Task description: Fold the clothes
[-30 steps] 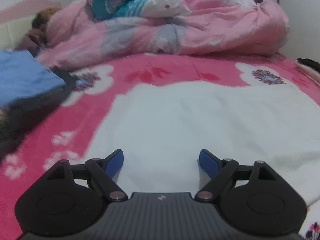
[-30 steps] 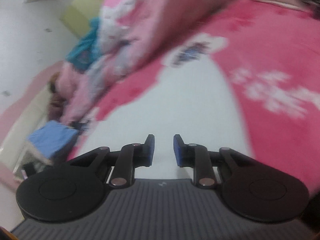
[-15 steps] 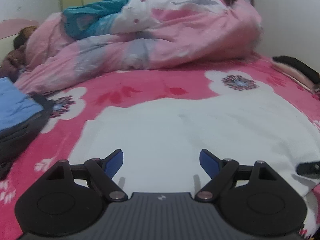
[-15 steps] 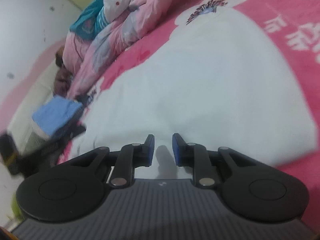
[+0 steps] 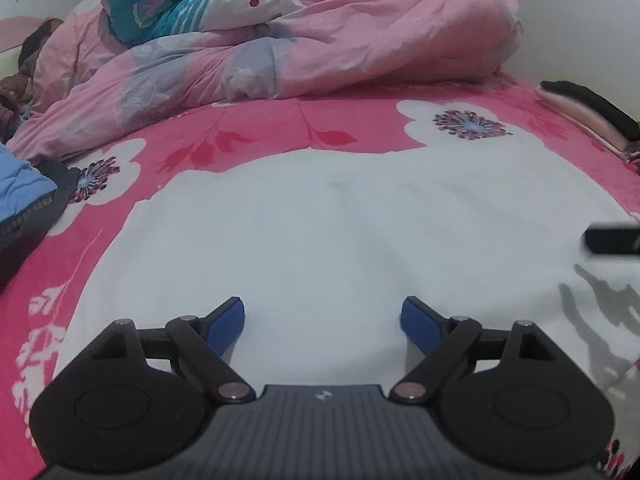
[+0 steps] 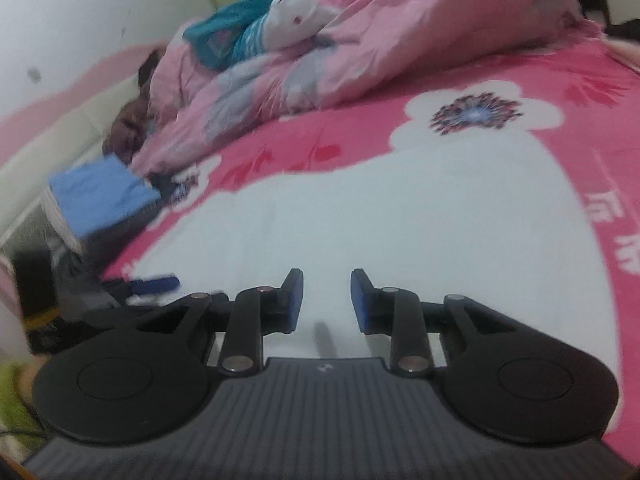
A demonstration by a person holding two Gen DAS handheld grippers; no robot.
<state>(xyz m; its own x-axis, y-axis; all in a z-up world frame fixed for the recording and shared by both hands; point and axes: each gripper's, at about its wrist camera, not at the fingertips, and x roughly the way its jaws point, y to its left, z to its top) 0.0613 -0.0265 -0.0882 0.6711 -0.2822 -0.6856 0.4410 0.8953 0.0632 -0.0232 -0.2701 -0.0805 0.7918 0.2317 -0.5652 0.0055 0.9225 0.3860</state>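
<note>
While the flat white cloth garment [image 5: 340,240] is lying spread across the middle of both views on the pink flower-printed bedsheet [image 5: 248,136], the left gripper [image 5: 322,316] is hovering at the bottom of its frame with jaws standing wide and nothing between them, and the right gripper [image 6: 326,298] is sitting low in its own view, jaws narrow and just opening, also empty. If either closes too deep, it is likely pinching the sheet along with the garment, dragging both. A shallow bite is risking one layer only, skewing the fold. The rumpled pink quilt [image 5: 320,40] is crowding the upper frame, limiting room.
</note>
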